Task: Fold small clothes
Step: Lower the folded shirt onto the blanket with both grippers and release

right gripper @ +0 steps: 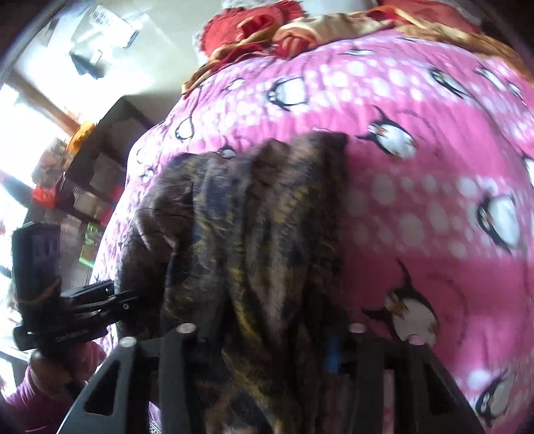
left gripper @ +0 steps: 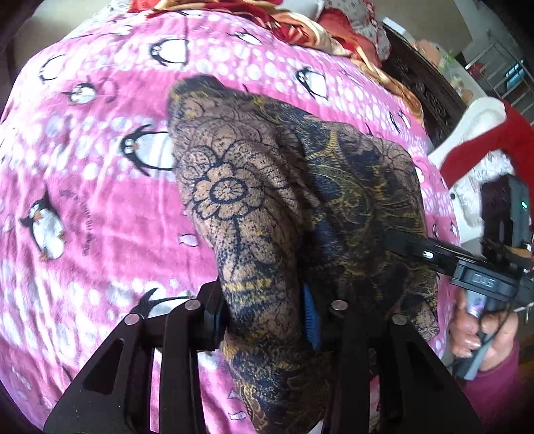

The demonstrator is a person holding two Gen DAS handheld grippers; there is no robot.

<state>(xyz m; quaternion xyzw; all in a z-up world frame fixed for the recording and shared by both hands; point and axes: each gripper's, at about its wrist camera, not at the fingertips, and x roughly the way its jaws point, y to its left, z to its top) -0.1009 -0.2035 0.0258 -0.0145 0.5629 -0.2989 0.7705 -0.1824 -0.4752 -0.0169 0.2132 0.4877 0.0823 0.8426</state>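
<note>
Brown cloth (left gripper: 233, 187) printed with dark flowers and yellow scrollwork is hanging bunched between both grippers, its far end trailing onto a pink blanket (left gripper: 100, 187) patterned with penguins and white dots. The left gripper (left gripper: 263, 320) is pinching a thick fold of it between narrow jaws, a blue pad (left gripper: 310, 317) pressing the fabric. The right gripper (right gripper: 270, 344) is gripping another gathered fold in the same way, though blur is softening that view. Red and gold bedding (left gripper: 320, 30) is lying heaped at the blanket's far edge. A dark carved headboard (left gripper: 424, 90) is standing at the right, and shelves (right gripper: 90, 187) are standing by a bright window in the right wrist view. No lettering is legible.
</note>
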